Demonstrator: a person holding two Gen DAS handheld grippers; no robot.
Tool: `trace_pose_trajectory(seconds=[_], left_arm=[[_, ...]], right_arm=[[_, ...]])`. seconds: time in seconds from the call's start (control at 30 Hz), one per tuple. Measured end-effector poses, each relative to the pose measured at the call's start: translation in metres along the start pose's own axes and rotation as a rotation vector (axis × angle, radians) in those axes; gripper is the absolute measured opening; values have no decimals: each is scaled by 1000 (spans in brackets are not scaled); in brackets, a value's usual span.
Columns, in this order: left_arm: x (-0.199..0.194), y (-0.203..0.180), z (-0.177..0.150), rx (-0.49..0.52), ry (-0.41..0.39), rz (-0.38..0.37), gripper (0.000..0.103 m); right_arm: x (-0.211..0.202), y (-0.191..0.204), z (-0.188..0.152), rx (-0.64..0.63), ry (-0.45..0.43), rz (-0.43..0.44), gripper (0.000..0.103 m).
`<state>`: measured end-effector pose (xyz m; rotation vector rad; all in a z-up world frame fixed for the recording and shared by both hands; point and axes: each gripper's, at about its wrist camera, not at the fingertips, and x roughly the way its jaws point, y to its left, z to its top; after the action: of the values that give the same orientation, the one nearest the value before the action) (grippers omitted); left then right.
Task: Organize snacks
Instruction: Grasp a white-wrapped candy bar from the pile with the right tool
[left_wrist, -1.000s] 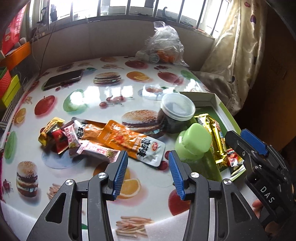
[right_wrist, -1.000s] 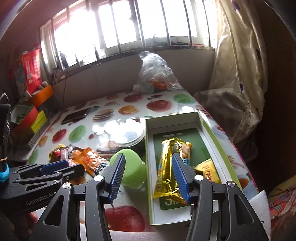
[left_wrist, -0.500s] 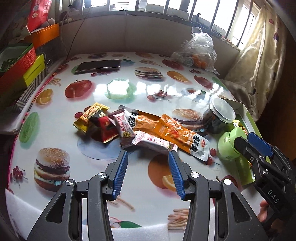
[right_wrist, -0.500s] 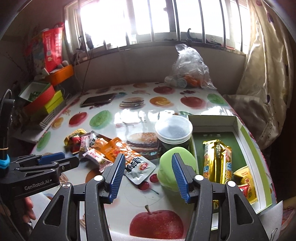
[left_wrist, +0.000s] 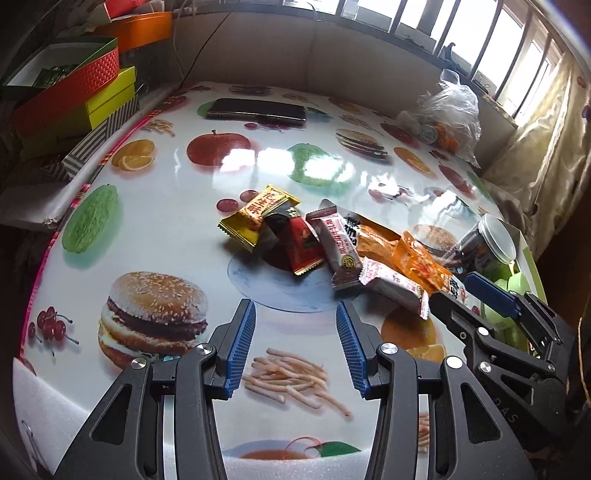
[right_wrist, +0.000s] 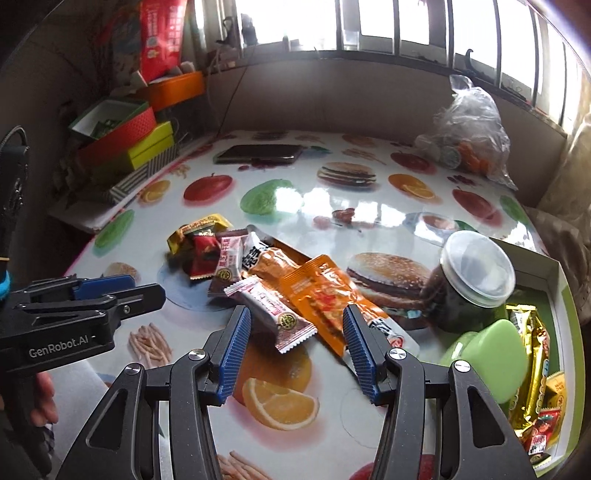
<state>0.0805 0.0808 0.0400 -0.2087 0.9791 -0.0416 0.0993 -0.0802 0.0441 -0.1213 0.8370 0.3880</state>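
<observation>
Several snack packets lie in a loose pile on the fruit-print table: a yellow one (left_wrist: 258, 218), a red one (left_wrist: 301, 243), a brown-and-white bar (left_wrist: 338, 245), a white bar (right_wrist: 275, 314) and an orange pouch (right_wrist: 325, 299). The green-lined box (right_wrist: 554, 273) at the right holds gold bars (right_wrist: 532, 369) and small packets. My left gripper (left_wrist: 295, 347) is open and empty, short of the pile. My right gripper (right_wrist: 295, 345) is open and empty, just in front of the white bar and orange pouch.
A clear-lidded jar (right_wrist: 472, 280) and a green bottle cap (right_wrist: 487, 358) stand beside the box. A phone (left_wrist: 256, 110) lies at the far side. A plastic bag (right_wrist: 469, 136) sits at the back right. Coloured boxes (left_wrist: 74, 99) are stacked at the left edge.
Both grippers have swung left, away from the box and toward the snack pile. Both stay open and empty.
</observation>
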Motion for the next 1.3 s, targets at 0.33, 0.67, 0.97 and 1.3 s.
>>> trace_pose_trajectory(seconds=[0.33, 0.67, 0.97, 1.3], left_arm=[[11, 24, 0, -43, 20, 3, 47], [19, 27, 1, -47, 33, -13, 47], [20, 26, 1, -45, 40, -22, 47], [21, 14, 6, -38, 38, -61, 47]], right_arm=[[39, 8, 9, -39, 78, 20, 52], [49, 17, 7, -51, 136, 115, 52], [53, 18, 8, -36, 118, 78, 41], [41, 7, -4, 31, 99, 66, 18]])
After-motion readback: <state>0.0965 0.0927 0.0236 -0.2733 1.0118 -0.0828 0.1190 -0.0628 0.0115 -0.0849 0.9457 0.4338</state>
